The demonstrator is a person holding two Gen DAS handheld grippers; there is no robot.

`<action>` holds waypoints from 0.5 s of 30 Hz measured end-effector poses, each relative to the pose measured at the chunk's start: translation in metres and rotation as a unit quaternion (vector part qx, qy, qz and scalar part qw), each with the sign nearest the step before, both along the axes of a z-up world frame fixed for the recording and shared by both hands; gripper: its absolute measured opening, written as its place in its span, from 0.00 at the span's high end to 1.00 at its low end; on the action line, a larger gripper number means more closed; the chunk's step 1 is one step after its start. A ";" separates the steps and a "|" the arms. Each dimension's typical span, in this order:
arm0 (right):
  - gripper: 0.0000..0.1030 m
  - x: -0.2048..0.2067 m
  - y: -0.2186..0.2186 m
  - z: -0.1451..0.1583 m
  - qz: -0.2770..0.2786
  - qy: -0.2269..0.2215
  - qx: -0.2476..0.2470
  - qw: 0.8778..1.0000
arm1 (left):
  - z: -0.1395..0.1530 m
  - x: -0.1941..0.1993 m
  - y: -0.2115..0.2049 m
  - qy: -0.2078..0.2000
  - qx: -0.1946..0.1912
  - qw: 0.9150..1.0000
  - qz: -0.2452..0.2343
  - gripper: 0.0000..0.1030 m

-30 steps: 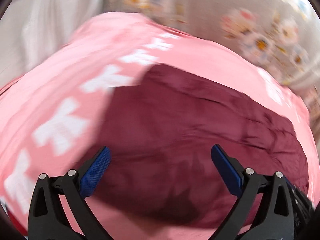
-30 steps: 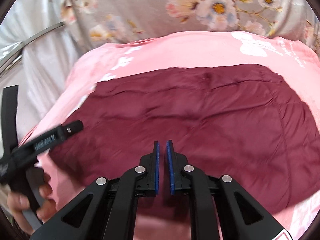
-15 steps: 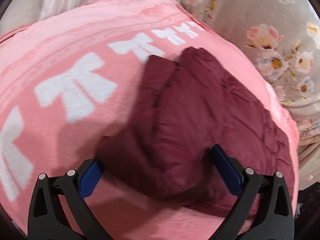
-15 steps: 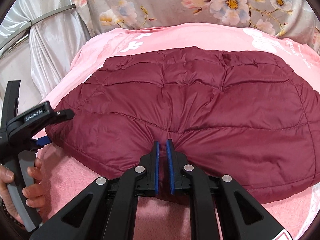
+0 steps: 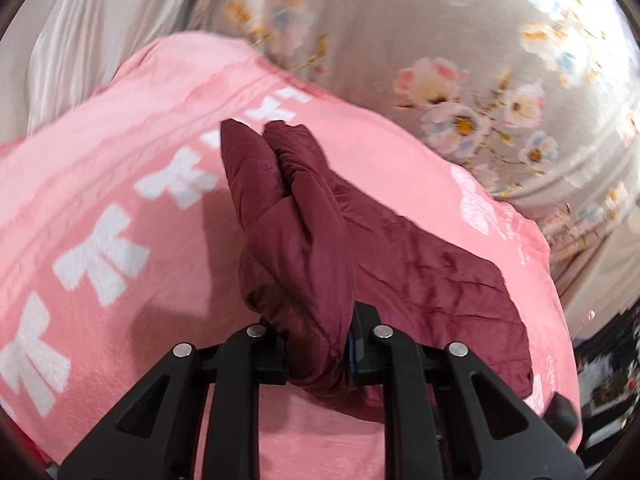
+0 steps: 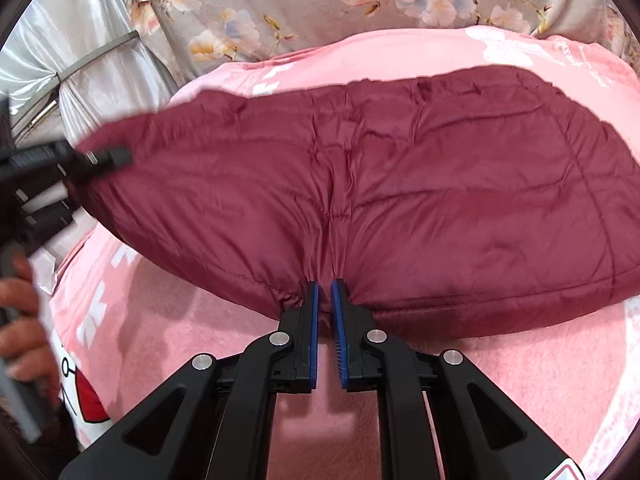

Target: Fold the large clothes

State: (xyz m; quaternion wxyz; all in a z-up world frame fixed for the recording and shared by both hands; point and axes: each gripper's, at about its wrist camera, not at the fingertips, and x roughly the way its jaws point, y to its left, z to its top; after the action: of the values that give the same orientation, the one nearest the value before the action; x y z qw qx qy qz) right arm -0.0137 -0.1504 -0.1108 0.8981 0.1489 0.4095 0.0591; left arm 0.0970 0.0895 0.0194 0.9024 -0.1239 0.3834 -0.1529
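Both grippers, left point(image 5: 316, 354) & right point(image 6: 325, 300), clamp the maroon puffer jacket point(image 6: 400, 184) hem, lifted off the pink blanket point(image 6: 520, 380); mid-fold. Next: carry hem fwd, lay flat.

left hand-held gripper point(image 5: 318, 354) clamped, right hand-held gripper point(image 6: 325, 300) — pinched

No legible text, brand, number or label anywhere. Pink blanket point(image 6: 520, 380) carries cursive lettering at its far right edge by a white printed figure, too small and warped to read; same script shows in the left wrist view, blurred. White bow shapes on blanket are pattern, not letters. Left gripper point(image 6: 112, 158) body is motion-blurred in the right wrist view, any marking unreadable.
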 end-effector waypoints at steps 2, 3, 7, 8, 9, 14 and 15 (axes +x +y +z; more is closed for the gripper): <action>0.88 0.004 0.004 -0.003 0.006 -0.002 -0.008 1.000 | 0.017 -0.010 -0.019 -0.026 0.011 0.999 -0.027 0.84; 0.87 0.007 0.006 -0.003 0.010 -0.004 -0.015 1.000 | 0.023 -0.014 -0.030 -0.036 0.013 0.998 -0.041 0.84; 0.87 0.009 -0.002 -0.003 0.016 -0.011 0.015 1.000 | 0.050 -0.034 -0.090 -0.072 0.017 0.990 -0.123 0.84; 0.90 0.004 -0.014 0.000 0.009 -0.009 0.046 0.999 | 0.054 -0.038 -0.111 -0.079 0.020 0.986 -0.148 0.84; 0.90 -0.002 -0.022 0.002 0.004 -0.008 0.067 0.998 | 0.055 -0.041 -0.126 -0.085 0.027 0.983 -0.162 0.84; 0.90 -0.050 -0.065 0.029 -0.044 -0.031 0.027 0.998 | 0.043 -0.047 -0.206 -0.081 0.053 0.969 -0.226 0.84; 0.90 -0.060 -0.076 0.031 -0.060 -0.026 0.013 0.998 | 0.033 -0.046 -0.226 -0.074 0.060 0.966 -0.239 0.84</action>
State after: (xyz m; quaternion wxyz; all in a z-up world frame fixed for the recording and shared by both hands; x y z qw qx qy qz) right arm -0.0741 -0.2266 -0.0795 0.9083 0.1837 0.3755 0.0145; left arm 0.0510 -0.1364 0.0525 0.8710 0.0377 0.3429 -0.3498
